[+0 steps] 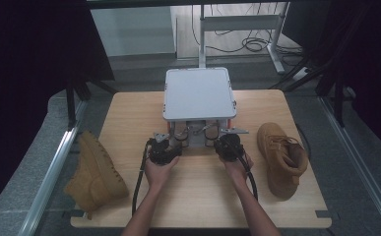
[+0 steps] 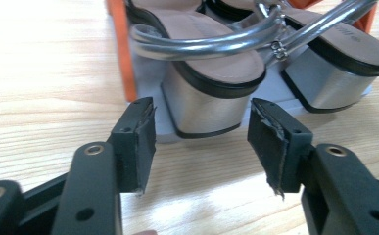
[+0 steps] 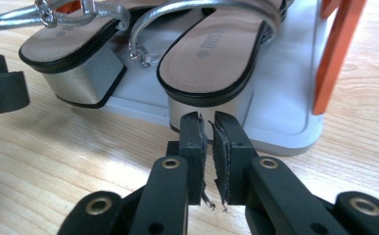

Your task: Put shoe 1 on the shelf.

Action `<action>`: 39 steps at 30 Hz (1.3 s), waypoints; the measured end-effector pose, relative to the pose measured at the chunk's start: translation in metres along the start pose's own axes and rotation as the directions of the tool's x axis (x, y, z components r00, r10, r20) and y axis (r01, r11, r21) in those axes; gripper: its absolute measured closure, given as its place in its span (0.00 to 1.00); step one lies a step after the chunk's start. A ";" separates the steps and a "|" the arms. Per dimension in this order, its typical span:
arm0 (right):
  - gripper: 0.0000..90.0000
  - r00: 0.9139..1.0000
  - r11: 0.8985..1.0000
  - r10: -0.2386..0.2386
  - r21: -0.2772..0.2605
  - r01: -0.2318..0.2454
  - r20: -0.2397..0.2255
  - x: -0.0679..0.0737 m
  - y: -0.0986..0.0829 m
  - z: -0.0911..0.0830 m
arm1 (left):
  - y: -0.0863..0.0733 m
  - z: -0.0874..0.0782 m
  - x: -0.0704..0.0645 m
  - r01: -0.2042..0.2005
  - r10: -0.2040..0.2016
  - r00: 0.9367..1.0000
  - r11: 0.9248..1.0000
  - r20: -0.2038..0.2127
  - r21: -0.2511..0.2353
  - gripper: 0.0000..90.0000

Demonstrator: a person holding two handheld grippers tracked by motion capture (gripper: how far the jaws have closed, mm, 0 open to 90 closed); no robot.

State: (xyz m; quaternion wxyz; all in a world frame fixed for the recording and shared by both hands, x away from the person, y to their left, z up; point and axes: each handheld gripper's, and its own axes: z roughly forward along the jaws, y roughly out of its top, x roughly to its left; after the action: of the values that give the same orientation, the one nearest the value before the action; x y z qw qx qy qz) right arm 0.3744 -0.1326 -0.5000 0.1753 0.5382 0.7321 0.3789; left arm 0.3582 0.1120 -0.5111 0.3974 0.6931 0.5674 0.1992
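Silver block-heeled sandals with shiny metal straps [image 2: 211,73] sit side by side in a grey tray with orange posts [image 3: 285,112], under a flat grey square lid [image 1: 199,92] at the far middle of the light wooden tabletop [image 1: 198,187]. Their heels point out toward the person.

The left tool [image 2: 201,142] is spread wide open and holds nothing. It sits low over the tabletop, just in front of one silver heel, and the heel shows right between its two black jaws. The tray's rim lies between the tool and the heel.

The right tool [image 3: 210,142] is pinched nearly closed with nothing in it. Its tips are just in front of the other sandal's heel [image 3: 211,105], at the tray's edge.

A tan suede boot [image 1: 95,172] lies on its side at the left edge of the tabletop. Another tan boot [image 1: 281,157] stands at the right. Both are well apart from the tools.
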 end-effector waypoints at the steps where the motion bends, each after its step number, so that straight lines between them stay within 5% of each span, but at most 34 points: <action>1: 0.93 1.000 1.000 -0.001 -0.002 0.001 0.001 -0.001 0.000 -0.002 | 0.000 -0.001 0.002 0.001 -0.001 1.000 1.000 -0.011 0.000 0.53; 5: 0.96 1.000 1.000 0.007 -0.013 -0.007 0.006 -0.007 0.001 -0.006 | -0.001 -0.004 0.010 0.024 -0.023 0.999 1.000 -0.039 0.006 0.64; 19: 0.99 0.999 0.999 0.033 -0.019 -0.032 0.041 -0.022 0.001 -0.005 | 0.002 -0.002 0.023 0.064 -0.063 0.997 0.997 -0.032 0.031 0.99; 39: 0.99 0.998 0.999 0.032 -0.009 -0.032 0.055 -0.021 -0.001 0.013 | 0.006 0.016 0.012 0.059 -0.061 0.998 0.996 0.028 0.070 1.00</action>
State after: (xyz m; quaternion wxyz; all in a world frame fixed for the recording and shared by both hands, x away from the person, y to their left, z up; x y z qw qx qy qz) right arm 0.3902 -0.1472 -0.5126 0.1917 0.5594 0.7168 0.3696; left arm 0.3766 0.1175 -0.5186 0.3877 0.6919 0.5885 0.1569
